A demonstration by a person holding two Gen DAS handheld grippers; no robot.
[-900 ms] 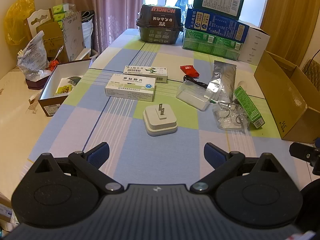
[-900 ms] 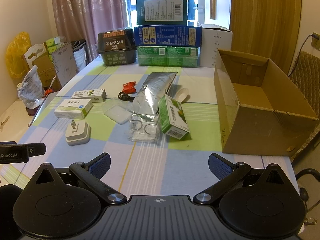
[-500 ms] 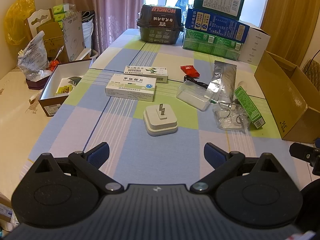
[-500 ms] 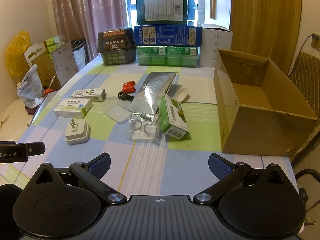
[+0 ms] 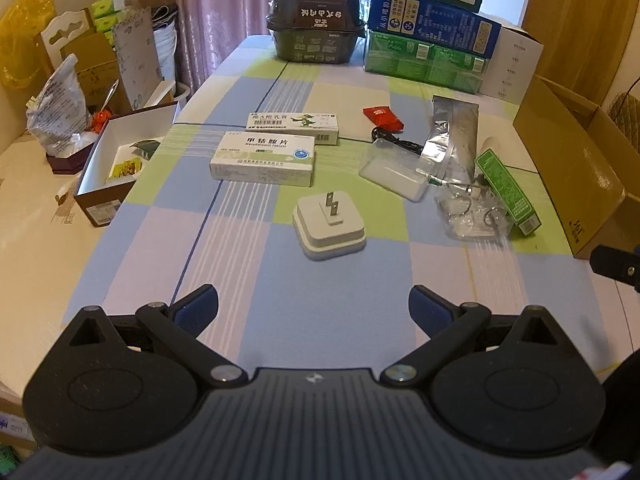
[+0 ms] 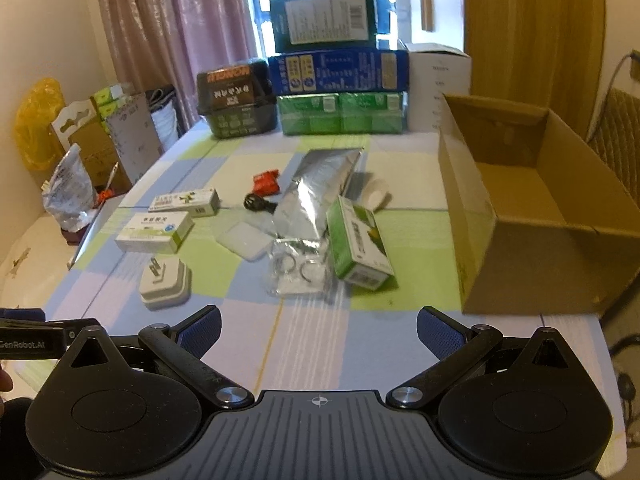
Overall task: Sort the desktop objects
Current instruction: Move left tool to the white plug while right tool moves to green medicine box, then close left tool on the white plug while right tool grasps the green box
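Loose items lie on the checked tablecloth. A white plug adapter (image 5: 329,227) (image 6: 165,282) sits just ahead of my left gripper (image 5: 314,312), which is open and empty. Behind it are two white medicine boxes (image 5: 263,158) (image 5: 294,123), a clear plastic case (image 5: 394,169), a red packet (image 5: 382,116), a black cable (image 6: 258,203), a silver foil pouch (image 6: 316,196), a clear bag of rings (image 6: 298,270) and a green box (image 6: 358,242). My right gripper (image 6: 318,330) is open and empty, short of the ring bag.
An open cardboard box (image 6: 536,216) stands at the table's right edge. Stacked cartons (image 6: 340,92) and a black container (image 6: 236,104) line the far end. Left of the table sit an open brown box (image 5: 120,160), bags and clutter.
The right wrist view has shifted slightly, with some blur on the table items. The left gripper and the objects have not visibly moved.
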